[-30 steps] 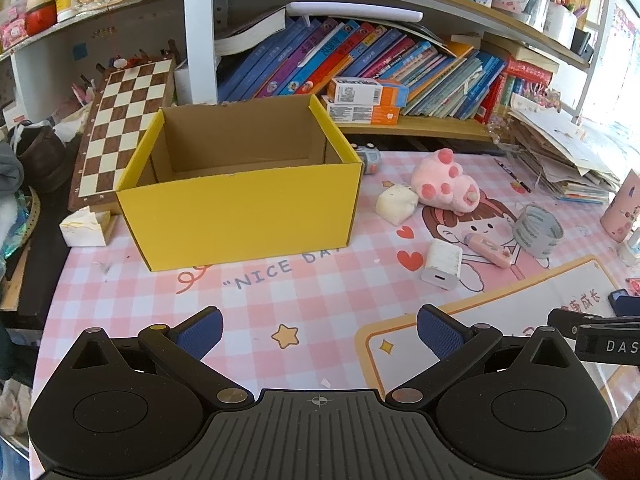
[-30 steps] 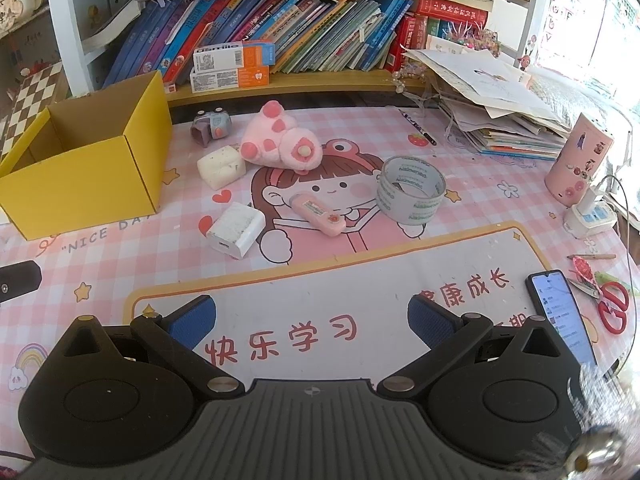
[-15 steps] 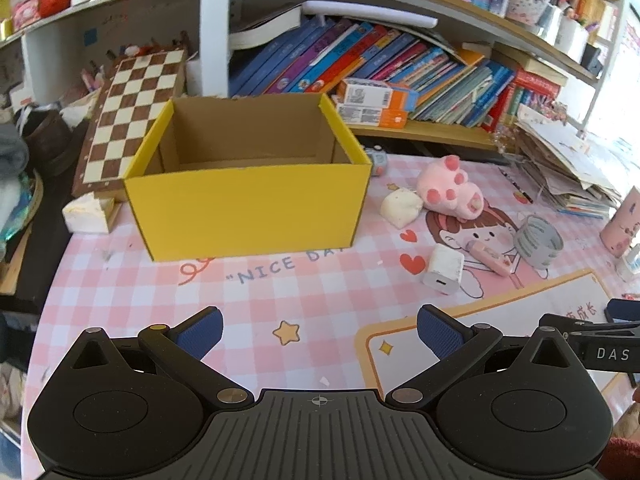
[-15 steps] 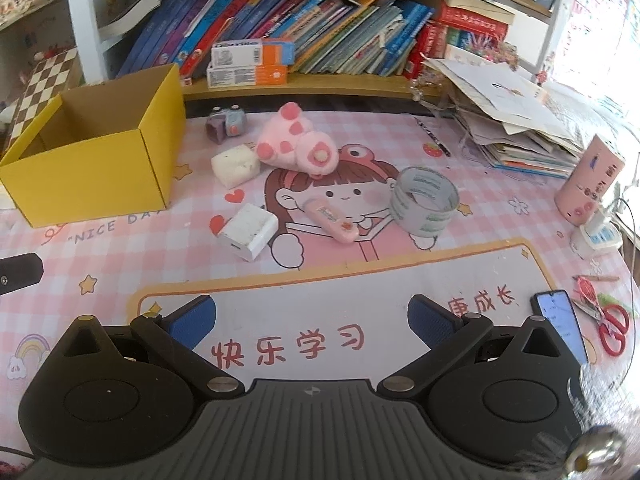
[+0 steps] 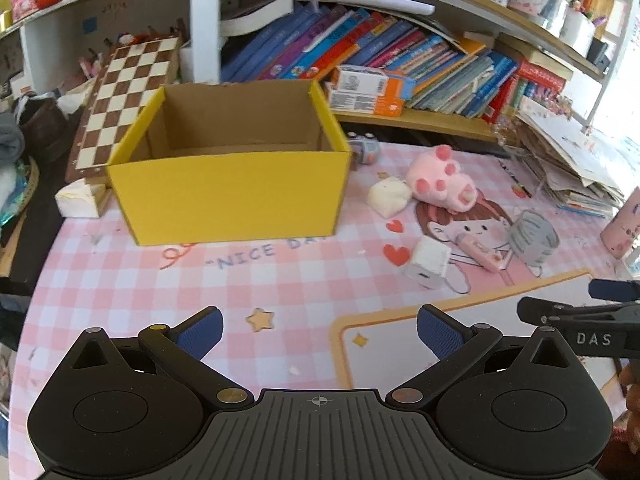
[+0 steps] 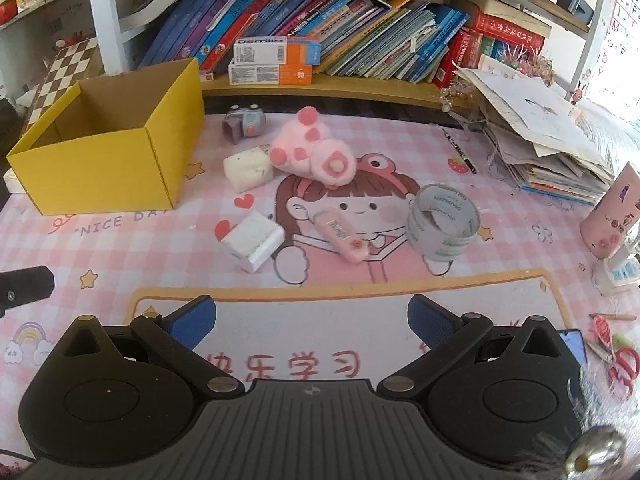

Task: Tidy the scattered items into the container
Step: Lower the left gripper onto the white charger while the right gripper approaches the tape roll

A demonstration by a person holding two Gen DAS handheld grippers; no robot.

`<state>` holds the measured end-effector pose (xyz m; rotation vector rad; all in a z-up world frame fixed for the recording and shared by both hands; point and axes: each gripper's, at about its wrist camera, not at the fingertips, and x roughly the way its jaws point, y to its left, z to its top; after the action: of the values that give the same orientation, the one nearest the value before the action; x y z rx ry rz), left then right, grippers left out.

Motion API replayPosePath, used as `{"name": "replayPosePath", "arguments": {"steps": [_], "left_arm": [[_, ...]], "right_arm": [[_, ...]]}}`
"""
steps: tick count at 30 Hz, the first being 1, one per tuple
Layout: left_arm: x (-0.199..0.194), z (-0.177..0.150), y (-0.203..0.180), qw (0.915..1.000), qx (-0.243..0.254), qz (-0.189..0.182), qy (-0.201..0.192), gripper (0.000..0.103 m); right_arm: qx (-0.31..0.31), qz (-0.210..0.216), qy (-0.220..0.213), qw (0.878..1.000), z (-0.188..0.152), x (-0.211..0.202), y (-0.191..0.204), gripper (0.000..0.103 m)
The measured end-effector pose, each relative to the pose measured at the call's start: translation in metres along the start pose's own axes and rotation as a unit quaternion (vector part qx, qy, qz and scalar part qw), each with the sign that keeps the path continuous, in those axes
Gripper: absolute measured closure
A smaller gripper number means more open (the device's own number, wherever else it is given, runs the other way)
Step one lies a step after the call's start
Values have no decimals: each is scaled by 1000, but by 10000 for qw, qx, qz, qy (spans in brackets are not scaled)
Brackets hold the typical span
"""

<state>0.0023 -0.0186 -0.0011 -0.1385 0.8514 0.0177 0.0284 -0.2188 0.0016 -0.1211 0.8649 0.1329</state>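
Observation:
An empty yellow cardboard box (image 5: 228, 196) (image 6: 104, 168) stands open-topped at the left of the pink mat. Scattered to its right lie a pink plush paw (image 6: 310, 152) (image 5: 440, 182), a white foam block (image 6: 248, 168) (image 5: 389, 197), a white charger cube (image 6: 254, 242) (image 5: 428, 262), a pink correction tape (image 6: 342, 236) (image 5: 482, 250), a grey tape roll (image 6: 442, 222) (image 5: 534, 236) and a small grey toy (image 6: 244, 122) (image 5: 364, 148). My left gripper (image 5: 319, 332) is open, well short of the box. My right gripper (image 6: 311, 322) is open, short of the charger cube, nothing between its fingers.
A bookshelf (image 6: 340, 84) full of books runs along the back. A chessboard (image 5: 128, 96) leans at the left, a paper stack (image 6: 540, 148) sits at the right. A pink cup (image 6: 616, 216), a phone (image 6: 574, 346) and red scissors (image 6: 618, 360) lie near the right edge.
Both grippers have risen and drawn back a little, so the box and items look smaller and farther. Both stay open; no item has moved.

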Motion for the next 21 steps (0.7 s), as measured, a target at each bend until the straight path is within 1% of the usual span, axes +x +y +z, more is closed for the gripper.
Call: {"name": "replayPosePath", "arguments": {"steps": [5,8,11,14,18,21], "left_arm": [[3,3,-17,9999,59,-37,-83,0],[3,10,-21,9996,70,-47,-261,0],[8,22,-26,9993,132,-32,-349,0],[14,31,-33,9981,271,89,-554,0],[20,39,-42,9939,521,14,-969,0],[26,47,-47,9930,603,-70,-1014,0]], "right_arm": [[78,144,-37,9999,1,4,-20,0],[205,199,-112,9995,4,6,-33,0],[437,179,-195,9987,7,11,-47,0],[657,140,-229,9975,11,17,-59,0],[856,94,-239,9960,15,28,-72,0],[960,115,-255,9950,18,39,-80,0]]}}
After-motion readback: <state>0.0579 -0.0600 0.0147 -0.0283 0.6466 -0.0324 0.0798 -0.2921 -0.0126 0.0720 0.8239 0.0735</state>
